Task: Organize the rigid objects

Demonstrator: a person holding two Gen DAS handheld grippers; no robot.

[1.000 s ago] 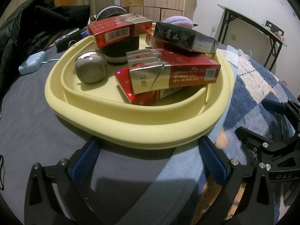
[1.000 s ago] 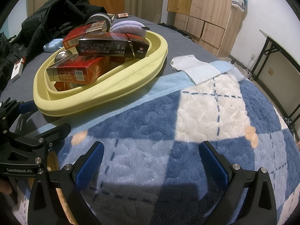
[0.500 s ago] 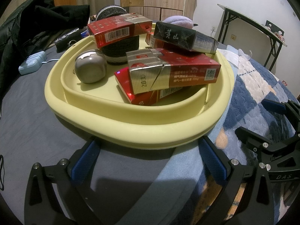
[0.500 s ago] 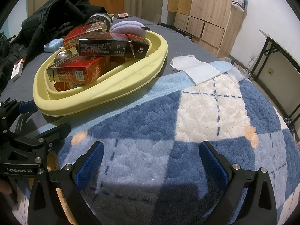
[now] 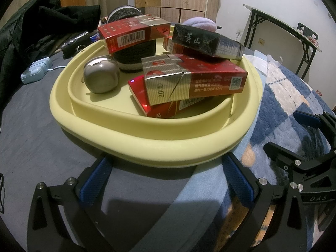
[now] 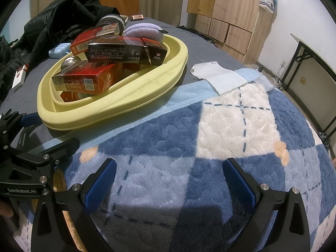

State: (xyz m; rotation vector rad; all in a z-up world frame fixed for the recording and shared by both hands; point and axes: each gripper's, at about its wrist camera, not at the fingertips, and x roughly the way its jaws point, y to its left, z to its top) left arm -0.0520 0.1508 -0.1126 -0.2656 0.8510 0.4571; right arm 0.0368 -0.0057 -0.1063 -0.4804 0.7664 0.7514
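A pale yellow tray sits on the bed, holding several red cigarette boxes, a black box, a silver metal ball, a dark round object and a purple plush. My left gripper stands open just in front of the tray's near rim, nothing between its fingers. My right gripper is open over the blue and white blanket, to the right of the tray, holding nothing.
A plush checked blanket covers the right side of the bed, with a white cloth on it. A black jacket, a light blue case and a loose cigarette pack lie left. A folding table stands at the right wall.
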